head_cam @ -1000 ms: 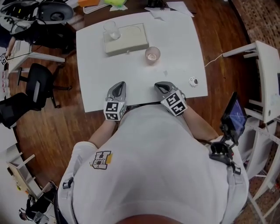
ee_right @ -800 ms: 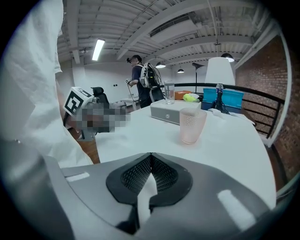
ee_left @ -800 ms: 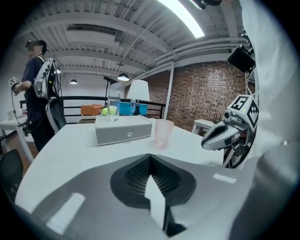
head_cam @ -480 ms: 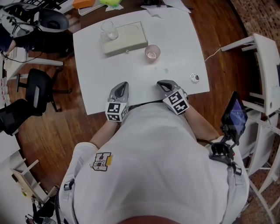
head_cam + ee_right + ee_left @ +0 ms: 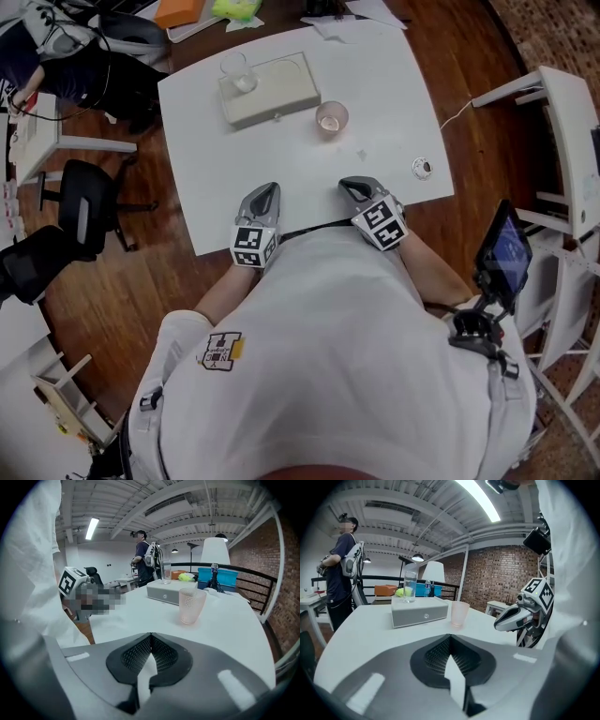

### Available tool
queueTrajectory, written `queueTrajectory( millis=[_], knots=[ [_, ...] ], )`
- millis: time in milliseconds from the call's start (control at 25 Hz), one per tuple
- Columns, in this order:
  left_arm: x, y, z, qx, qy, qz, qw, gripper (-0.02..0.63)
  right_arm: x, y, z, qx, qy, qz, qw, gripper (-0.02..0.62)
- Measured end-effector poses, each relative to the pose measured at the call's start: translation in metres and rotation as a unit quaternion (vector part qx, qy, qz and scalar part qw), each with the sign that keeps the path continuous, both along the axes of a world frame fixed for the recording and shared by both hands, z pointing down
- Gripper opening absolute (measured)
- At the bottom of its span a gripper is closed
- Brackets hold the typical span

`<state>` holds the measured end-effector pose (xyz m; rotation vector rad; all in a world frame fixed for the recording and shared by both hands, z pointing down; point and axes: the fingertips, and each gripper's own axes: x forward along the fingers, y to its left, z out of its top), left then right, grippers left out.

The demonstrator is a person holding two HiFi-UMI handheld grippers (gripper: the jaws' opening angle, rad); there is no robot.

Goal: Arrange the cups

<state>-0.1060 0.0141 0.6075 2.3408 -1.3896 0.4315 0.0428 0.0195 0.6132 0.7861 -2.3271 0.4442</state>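
A pink cup point(image 5: 331, 118) stands upright on the white table point(image 5: 394, 103), just right of a grey box point(image 5: 270, 87). The same pink cup point(image 5: 459, 613) point(image 5: 191, 605) shows in both gripper views. A clear glass point(image 5: 237, 72) stands upright on the box's far left corner; that glass point(image 5: 410, 585) point(image 5: 166, 572) is also seen from the grippers. My left gripper point(image 5: 267, 193) and right gripper point(image 5: 349, 185) rest at the table's near edge, both shut and holding nothing, well short of the cups. From its own camera the left gripper point(image 5: 450, 637) has its jaws together, as does the right gripper point(image 5: 151, 635).
A small round white object point(image 5: 422, 168) lies near the table's right edge. Papers point(image 5: 361, 19) sit at the far side. Black office chairs point(image 5: 80, 202) stand to the left, white furniture point(image 5: 562, 141) to the right. A person point(image 5: 340, 569) stands beyond the table.
Both grippers keep their places at the table's near edge and stay shut. Only the head view has shifted slightly, so the table sits a little lower and more turned in the picture.
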Motion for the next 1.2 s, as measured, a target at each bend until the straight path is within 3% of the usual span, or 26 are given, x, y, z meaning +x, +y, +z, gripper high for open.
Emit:
queueTrajectory(
  millis=[240,400,560,800,840,880,920,1200],
  knots=[
    [0.01,-0.002,0.004,0.007,-0.008,0.048,0.9988,0.002,0.012,0.003,0.004,0.002,0.019,0.034,0.999,0.0],
    [0.039,-0.013,0.005,0.025,-0.026,0.071,0.9968,0.002,0.034,0.007,0.01,0.003,0.024,0.049,0.999,0.0],
    [0.075,-0.041,0.005,0.033,-0.043,0.069,0.9962,0.002,0.058,-0.012,0.01,0.009,0.022,0.028,0.999,0.0],
    [0.119,-0.058,0.019,0.008,-0.073,0.05,0.9961,0.002,0.086,-0.076,-0.001,0.062,-0.01,-0.021,0.998,0.002],
    [0.123,-0.058,0.019,0.003,-0.078,0.045,0.9959,0.002,0.085,-0.087,-0.002,0.067,-0.024,-0.032,0.997,0.021],
    [0.125,-0.057,0.02,-0.002,-0.083,0.039,0.9957,0.002,0.081,-0.097,-0.003,0.07,-0.036,-0.045,0.996,0.104],
    [0.127,-0.054,0.02,-0.008,-0.088,0.033,0.9955,0.002,0.077,-0.106,-0.004,0.073,-0.044,-0.059,0.995,0.148],
    [0.122,-0.018,0.027,-0.056,-0.129,0.008,0.99,0.002,0.02,-0.136,0.005,0.122,-0.059,-0.15,0.979,0.404]
  ],
)
